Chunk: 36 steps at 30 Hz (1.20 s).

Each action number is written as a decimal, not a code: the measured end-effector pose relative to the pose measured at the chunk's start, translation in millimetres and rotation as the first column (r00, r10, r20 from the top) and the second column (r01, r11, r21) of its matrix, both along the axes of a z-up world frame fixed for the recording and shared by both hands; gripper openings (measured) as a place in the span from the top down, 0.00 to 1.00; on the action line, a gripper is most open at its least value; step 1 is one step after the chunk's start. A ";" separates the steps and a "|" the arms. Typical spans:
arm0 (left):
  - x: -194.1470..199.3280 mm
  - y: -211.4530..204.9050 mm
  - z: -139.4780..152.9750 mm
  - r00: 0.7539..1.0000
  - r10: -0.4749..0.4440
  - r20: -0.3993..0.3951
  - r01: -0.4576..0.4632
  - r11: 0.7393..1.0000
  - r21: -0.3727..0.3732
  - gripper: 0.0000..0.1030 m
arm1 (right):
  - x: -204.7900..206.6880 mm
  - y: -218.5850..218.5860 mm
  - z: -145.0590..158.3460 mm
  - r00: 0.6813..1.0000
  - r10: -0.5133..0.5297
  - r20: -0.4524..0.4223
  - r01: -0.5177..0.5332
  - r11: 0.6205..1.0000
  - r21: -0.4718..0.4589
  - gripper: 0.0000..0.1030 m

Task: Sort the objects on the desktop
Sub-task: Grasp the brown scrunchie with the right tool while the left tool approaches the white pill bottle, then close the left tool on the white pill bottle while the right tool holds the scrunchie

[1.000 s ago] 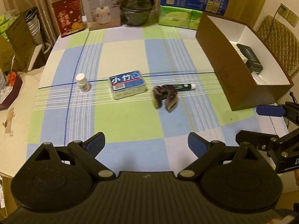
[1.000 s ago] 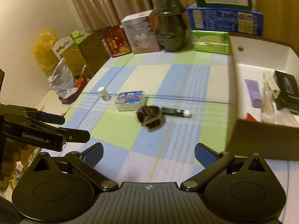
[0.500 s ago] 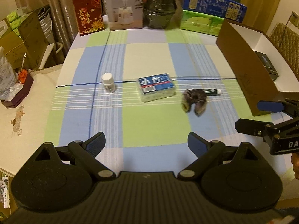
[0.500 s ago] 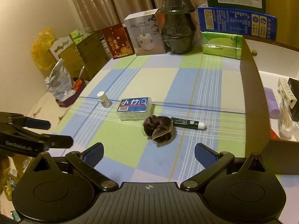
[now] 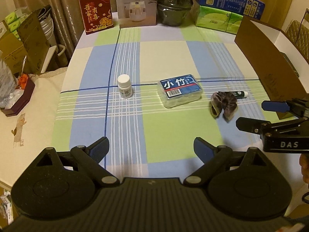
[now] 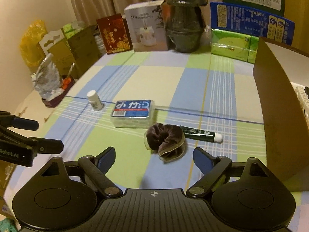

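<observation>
Brown scrunchie (image 6: 165,142) lies before closing, empty right tongs (image 6: 154,157); left tongs (image 5: 151,147) wide, empty

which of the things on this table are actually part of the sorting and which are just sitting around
Part of the job:
- white pill bottle
- blue-labelled clear pack
- brown scrunchie
- green tube
- cardboard box, where sorted things already lie

Just lying about:
- humidifier box
- red box
- dark pot
- green tissue packs
- blue carton
</observation>
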<state>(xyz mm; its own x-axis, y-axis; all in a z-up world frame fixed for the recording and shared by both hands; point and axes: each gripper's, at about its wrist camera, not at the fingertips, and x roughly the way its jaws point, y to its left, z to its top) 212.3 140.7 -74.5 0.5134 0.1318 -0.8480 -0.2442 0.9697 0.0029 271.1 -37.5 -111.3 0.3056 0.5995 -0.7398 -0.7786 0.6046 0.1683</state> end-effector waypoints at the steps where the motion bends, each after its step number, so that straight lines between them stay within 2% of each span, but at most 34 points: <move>1: 2.3 2.2 -2.0 1.000 -0.004 -0.003 0.004 1.000 -0.001 0.11 | 1.1 2.6 -2.5 1.000 -0.005 0.002 0.005 1.000 -0.001 0.19; 16: 46.6 24.7 -26.4 0.994 -0.106 -0.002 0.106 0.994 0.016 0.13 | 21.8 35.9 -38.9 0.995 -0.095 0.027 0.097 0.993 -0.066 0.26; 20: 56.3 25.1 -31.9 0.990 -0.138 -0.006 0.138 0.990 0.018 0.13 | 26.3 43.9 -47.3 0.995 -0.092 0.029 0.094 0.992 -0.087 0.37; 22: 60.7 25.6 -34.3 0.988 -0.153 -0.007 0.153 0.988 0.019 0.13 | 27.3 46.1 -50.5 0.995 -0.092 0.036 0.095 0.991 -0.095 0.47; 23: 62.7 26.4 -35.4 0.987 -0.162 -0.006 0.162 0.987 0.023 0.13 | 27.9 46.3 -52.2 0.995 -0.092 0.041 0.096 0.990 -0.102 0.60; 24: 64.6 28.2 -36.9 0.986 -0.167 -0.004 0.168 0.985 0.029 0.13 | 29.1 45.6 -53.8 0.995 -0.093 0.038 0.097 0.989 -0.109 0.68; 26: 69.2 33.9 -39.4 0.985 -0.170 -0.006 0.170 0.985 0.041 0.13 | 31.5 39.9 -53.4 0.994 -0.109 0.030 0.111 0.989 -0.094 0.74; 32: 84.3 59.2 -43.5 0.989 -0.148 0.001 0.148 0.987 0.059 0.21 | 38.9 21.2 -44.5 0.981 -0.192 0.023 0.193 0.978 -0.076 0.76; 36: 93.4 67.5 -47.8 0.988 -0.153 0.013 0.152 0.986 0.074 0.24 | 48.3 5.5 -37.9 0.960 -0.278 0.018 0.278 0.958 -0.069 0.76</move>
